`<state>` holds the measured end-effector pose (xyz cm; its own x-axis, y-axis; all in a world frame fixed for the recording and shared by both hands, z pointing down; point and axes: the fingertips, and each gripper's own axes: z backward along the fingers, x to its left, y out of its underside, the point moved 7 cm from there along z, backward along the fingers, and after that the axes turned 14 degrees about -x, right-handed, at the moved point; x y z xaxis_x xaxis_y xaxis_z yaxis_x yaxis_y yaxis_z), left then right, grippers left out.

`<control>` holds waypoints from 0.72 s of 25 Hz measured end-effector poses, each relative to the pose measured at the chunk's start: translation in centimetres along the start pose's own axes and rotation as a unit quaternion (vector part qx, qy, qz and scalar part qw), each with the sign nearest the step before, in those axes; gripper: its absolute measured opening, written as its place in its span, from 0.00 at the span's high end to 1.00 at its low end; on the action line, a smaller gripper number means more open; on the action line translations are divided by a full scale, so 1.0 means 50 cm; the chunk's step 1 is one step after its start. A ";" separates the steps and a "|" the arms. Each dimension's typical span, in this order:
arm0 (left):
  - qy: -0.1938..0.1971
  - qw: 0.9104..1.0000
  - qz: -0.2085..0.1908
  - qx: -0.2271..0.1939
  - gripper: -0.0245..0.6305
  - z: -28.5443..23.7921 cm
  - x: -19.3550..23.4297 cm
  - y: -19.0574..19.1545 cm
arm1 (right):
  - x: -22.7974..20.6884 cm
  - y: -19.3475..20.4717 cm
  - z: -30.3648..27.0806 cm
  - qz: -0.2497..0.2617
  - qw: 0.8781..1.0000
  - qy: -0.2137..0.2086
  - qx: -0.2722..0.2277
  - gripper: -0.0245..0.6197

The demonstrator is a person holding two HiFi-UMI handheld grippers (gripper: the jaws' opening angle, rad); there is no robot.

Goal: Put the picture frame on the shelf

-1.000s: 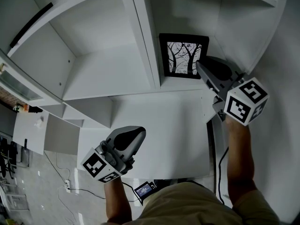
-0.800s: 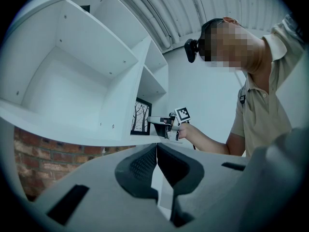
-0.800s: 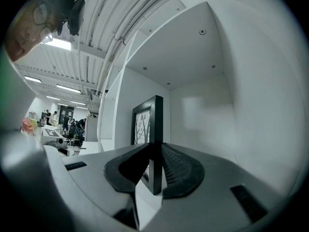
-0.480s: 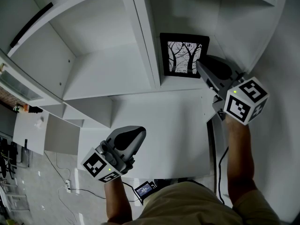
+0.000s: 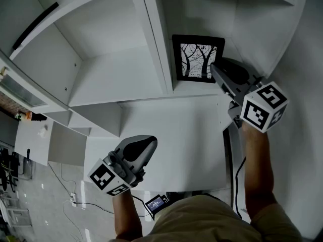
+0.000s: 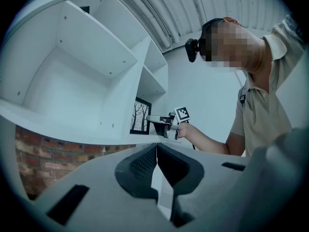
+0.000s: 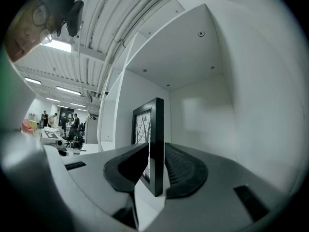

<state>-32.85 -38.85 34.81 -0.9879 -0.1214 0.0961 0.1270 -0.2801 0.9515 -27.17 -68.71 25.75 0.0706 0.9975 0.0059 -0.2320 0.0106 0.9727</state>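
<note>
- One picture frame (image 5: 198, 59), black border with a bare-tree print, stands upright in a compartment of the white shelf (image 5: 194, 88), at about 1 o'clock in the head view.
- Two grippers. The right gripper (image 5: 216, 71) reaches in from the frame's 4 o'clock, at its right edge.
- Right gripper view: the frame's edge (image 7: 157, 124) stands between the jaws of the right gripper (image 7: 155, 147). The jaws have just been opening, and a thin sliver of light shows between the frame and the 3 o'clock pad, so they bracket the frame without clamping it.
- Left gripper (image 5: 150, 142) sits at 7 o'clock in the head view, well apart from the frame, out in front of the shelf.
- Left gripper view: the jaws of the left gripper (image 6: 156, 150) are together, with nothing between them.
- Head view hides the jaw gaps; only the gripper views show them.
- Left gripper view alone shows the frame (image 6: 140, 116) and right gripper (image 6: 155, 120) side-on at 12 o'clock, plus a brick wall (image 6: 41, 153) at 8 o'clock.
- Right gripper view alone shows several distant people (image 7: 62, 121) at 9 o'clock.
</note>
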 end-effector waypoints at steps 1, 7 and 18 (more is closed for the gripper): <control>0.000 1.000 0.000 0.000 0.95 0.000 0.000 0.000 | 0.000 0.000 0.000 0.000 1.000 0.000 0.000 0.83; -0.001 1.000 0.000 0.001 0.95 0.000 -0.003 0.005 | -0.003 0.001 0.004 -0.001 1.000 0.004 -0.004 0.81; -0.003 1.000 -0.004 0.001 0.95 -0.003 -0.008 0.003 | -0.004 -0.007 0.011 -0.004 1.000 0.002 -0.015 0.80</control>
<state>-32.40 -38.98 34.89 -0.9894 -0.1132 0.0912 0.1197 -0.2781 0.9531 -26.54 -68.96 25.52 0.0691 0.9976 -0.0023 -0.2600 0.0202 0.9654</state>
